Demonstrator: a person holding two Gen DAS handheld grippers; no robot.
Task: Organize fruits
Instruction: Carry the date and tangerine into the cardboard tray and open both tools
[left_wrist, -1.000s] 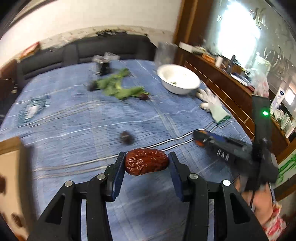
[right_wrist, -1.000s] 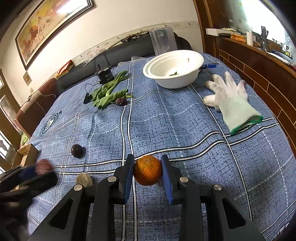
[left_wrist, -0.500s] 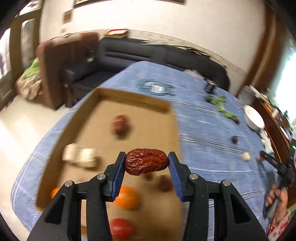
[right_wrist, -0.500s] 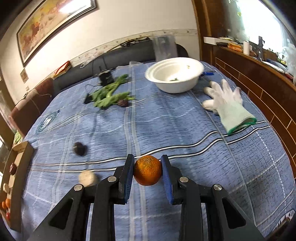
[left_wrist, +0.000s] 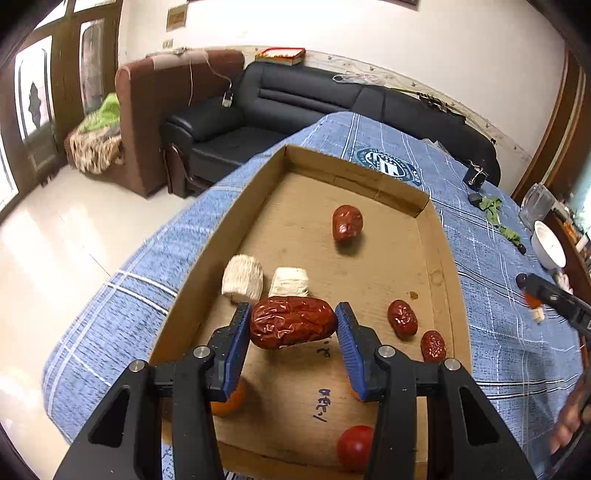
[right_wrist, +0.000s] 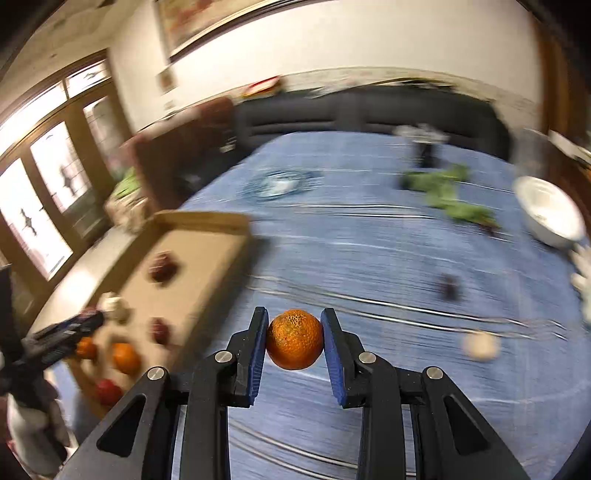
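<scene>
The left gripper (left_wrist: 291, 325) clamps a wrinkled red date (left_wrist: 292, 323) above the shallow cardboard tray (left_wrist: 439, 258); lower it onto bare cardboard before releasing. The right gripper (right_wrist: 294, 339) grips a small orange (right_wrist: 294, 339).

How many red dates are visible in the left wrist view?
4: one in the left claw, one far in the box, two near its right wall. Others may be hidden.

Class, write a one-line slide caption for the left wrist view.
Left gripper holds a red date above the cardboard tray of sorted fruit.
</scene>
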